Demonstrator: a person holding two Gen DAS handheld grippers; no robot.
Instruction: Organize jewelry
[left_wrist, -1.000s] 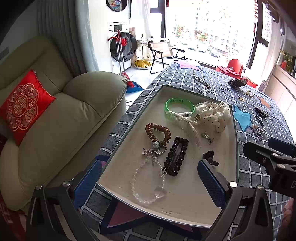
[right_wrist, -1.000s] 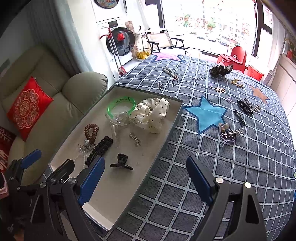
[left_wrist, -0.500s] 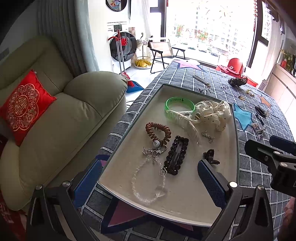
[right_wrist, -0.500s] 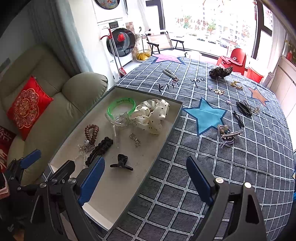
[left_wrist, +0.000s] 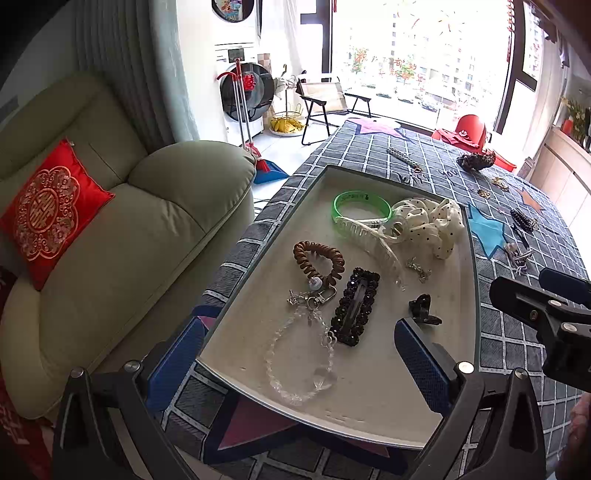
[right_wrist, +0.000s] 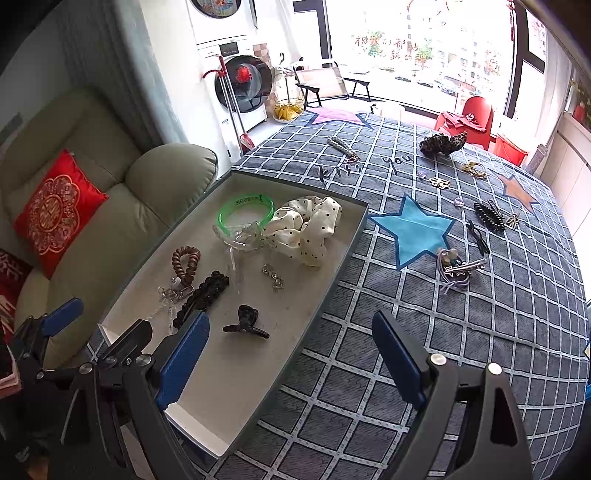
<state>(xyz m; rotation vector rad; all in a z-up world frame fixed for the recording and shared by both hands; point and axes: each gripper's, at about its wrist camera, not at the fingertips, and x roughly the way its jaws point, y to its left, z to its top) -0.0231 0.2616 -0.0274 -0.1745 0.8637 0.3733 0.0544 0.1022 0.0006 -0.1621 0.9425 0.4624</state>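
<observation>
Nothing's moved much; both grippers hover empty, fingers spread. I'd send the right gripper (right_wrist: 291, 354) low onto the hair-tie bundle (right_wrist: 456, 267), then tray (right_wrist: 354, 236).

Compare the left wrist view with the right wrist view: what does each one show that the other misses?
Only the left wrist view shows the whole clear bead bracelet lying at the tray's near end. Only the right wrist view shows the gold pieces and the far orange star plainly. Both share the tray, green bangle, polka-dot scrunchie, small black claw clip, and open left gripper and right gripper.
</observation>
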